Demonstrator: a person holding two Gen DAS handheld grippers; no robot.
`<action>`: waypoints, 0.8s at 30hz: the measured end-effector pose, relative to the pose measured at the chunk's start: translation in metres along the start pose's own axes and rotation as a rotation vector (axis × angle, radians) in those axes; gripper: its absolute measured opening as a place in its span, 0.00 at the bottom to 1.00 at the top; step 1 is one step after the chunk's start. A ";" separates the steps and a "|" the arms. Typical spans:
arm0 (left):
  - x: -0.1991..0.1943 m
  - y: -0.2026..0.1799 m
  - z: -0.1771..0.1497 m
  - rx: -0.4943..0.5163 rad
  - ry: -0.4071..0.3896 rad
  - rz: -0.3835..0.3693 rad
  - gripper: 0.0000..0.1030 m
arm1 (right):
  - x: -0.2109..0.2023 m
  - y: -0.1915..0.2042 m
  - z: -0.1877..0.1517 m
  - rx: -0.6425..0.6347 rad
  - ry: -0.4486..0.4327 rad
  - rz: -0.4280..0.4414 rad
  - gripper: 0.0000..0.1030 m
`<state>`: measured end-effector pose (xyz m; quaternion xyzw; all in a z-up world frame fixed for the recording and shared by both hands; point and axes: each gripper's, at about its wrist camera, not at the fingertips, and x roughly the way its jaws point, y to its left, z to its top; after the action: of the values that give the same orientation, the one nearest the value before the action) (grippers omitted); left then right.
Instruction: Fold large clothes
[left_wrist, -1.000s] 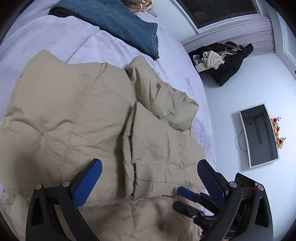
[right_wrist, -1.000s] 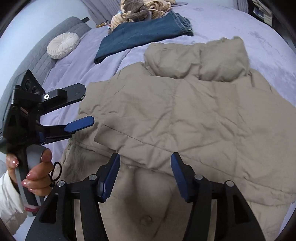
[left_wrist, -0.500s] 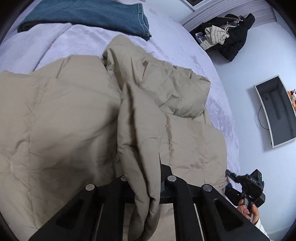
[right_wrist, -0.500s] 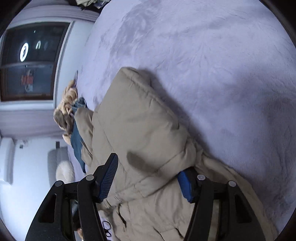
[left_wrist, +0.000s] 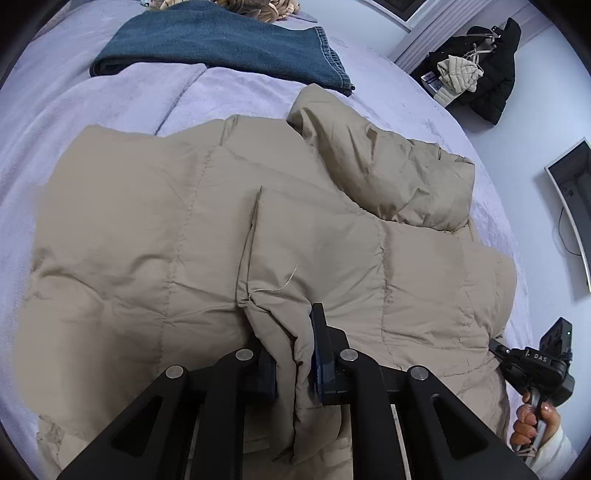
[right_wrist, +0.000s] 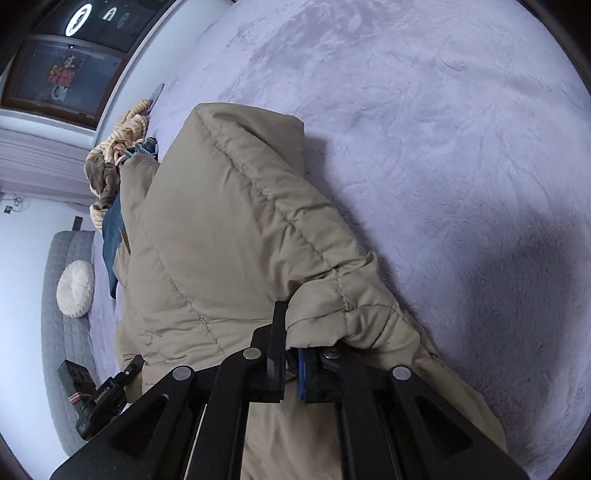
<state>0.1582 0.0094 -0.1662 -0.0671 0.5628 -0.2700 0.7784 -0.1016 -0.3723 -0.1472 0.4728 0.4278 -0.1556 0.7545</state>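
A large beige puffer jacket (left_wrist: 184, 240) lies spread on the lilac bed cover (left_wrist: 110, 96), its hood bunched at the far right. My left gripper (left_wrist: 293, 354) pinches a raised fold of the jacket's near edge; its jaws are opening slightly with the fabric still pressed between the pads. In the right wrist view, my right gripper (right_wrist: 291, 354) is shut on a gathered edge of the jacket (right_wrist: 229, 240) at its side. The right gripper (left_wrist: 496, 349) also shows at the jacket's right edge, held by a hand (left_wrist: 532, 421).
Folded blue jeans (left_wrist: 229, 44) and a knitted item (left_wrist: 258, 7) lie at the far side of the bed. A round white cushion (right_wrist: 75, 288) rests against the grey headboard (right_wrist: 55, 332). Dark coats (left_wrist: 491, 85) and a screen (left_wrist: 569, 210) are by the wall.
Both grippers were open above the jacket; now each has closed on it. The right one swung over to the jacket's side edge. The left lowered its pinched fold.
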 end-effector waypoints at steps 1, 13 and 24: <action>-0.004 -0.001 0.001 0.008 -0.013 0.038 0.29 | -0.003 0.003 0.000 -0.015 0.010 -0.010 0.07; -0.057 -0.019 0.020 0.105 -0.148 0.123 0.58 | -0.072 0.014 0.029 -0.089 -0.157 -0.030 0.57; 0.018 -0.040 0.023 0.182 -0.048 0.180 0.58 | 0.006 0.012 0.094 0.083 -0.043 0.071 0.10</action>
<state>0.1688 -0.0378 -0.1567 0.0478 0.5209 -0.2473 0.8156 -0.0438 -0.4449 -0.1280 0.5151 0.3877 -0.1564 0.7482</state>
